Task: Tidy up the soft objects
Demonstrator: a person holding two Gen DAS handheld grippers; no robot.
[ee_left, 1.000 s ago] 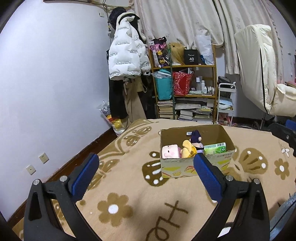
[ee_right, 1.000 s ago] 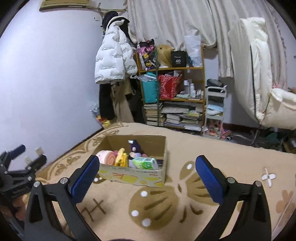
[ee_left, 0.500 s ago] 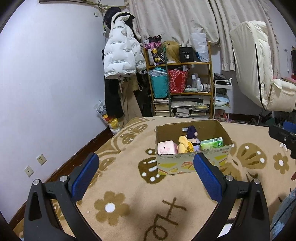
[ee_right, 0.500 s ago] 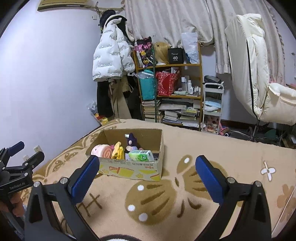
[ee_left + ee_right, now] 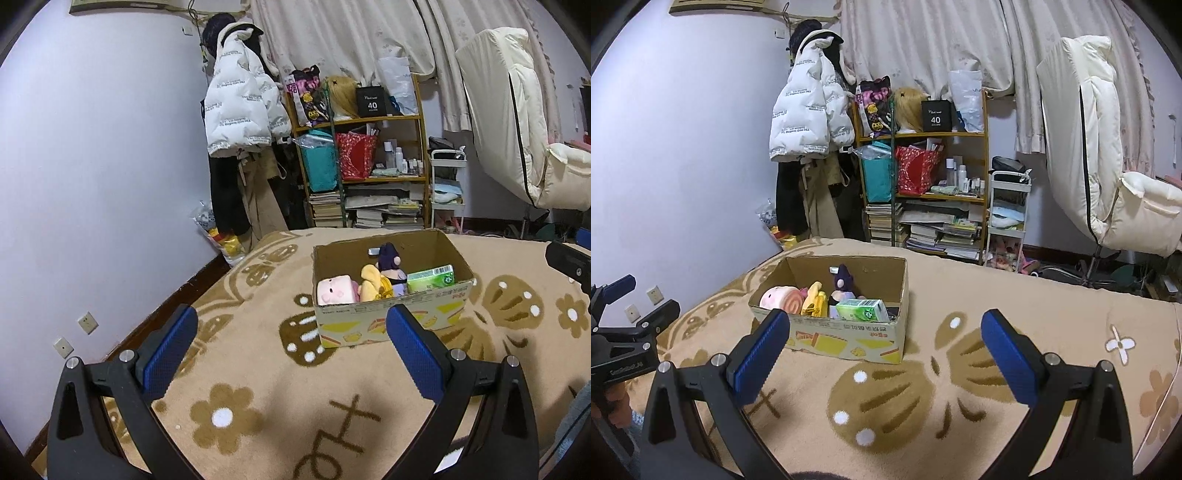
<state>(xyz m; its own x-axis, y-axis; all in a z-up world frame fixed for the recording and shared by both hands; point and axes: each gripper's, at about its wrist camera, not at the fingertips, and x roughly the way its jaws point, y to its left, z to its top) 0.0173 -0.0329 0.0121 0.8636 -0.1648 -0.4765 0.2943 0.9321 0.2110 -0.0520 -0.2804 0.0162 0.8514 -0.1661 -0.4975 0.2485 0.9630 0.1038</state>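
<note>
**Both tongs wide apart, short of the toy box**

The left tongs (image 5: 290, 341) hang above the tan patterned blanket (image 5: 258, 369) with their blue pads spread wide and nothing between them. The cardboard box (image 5: 391, 321) sits on the blanket ahead of them, closer to their right pad, whose tip overlaps the box's front wall in the left wrist view.

Inside the box, from the left tongs' side: a pink plush (image 5: 334, 291) at the left end, a yellow plush (image 5: 373, 284) beside it, a purple plush (image 5: 388, 258) behind that, and a green tissue pack (image 5: 431, 277) at the right end.

The right tongs (image 5: 884, 343) are likewise spread wide and hold nothing. From them the same box (image 5: 846, 338) lies ahead and toward their left pad, with the pink plush (image 5: 779, 298), yellow plush (image 5: 814, 299), purple plush (image 5: 843, 282) and tissue pack (image 5: 862, 309) showing above its rim. The left tongs (image 5: 639, 301) appear at the far left edge of the right wrist view, gripped by a hand (image 5: 613, 402).

Beyond the blanket stand a cluttered shelf (image 5: 923, 192) and a hanging white jacket (image 5: 809, 107).
</note>
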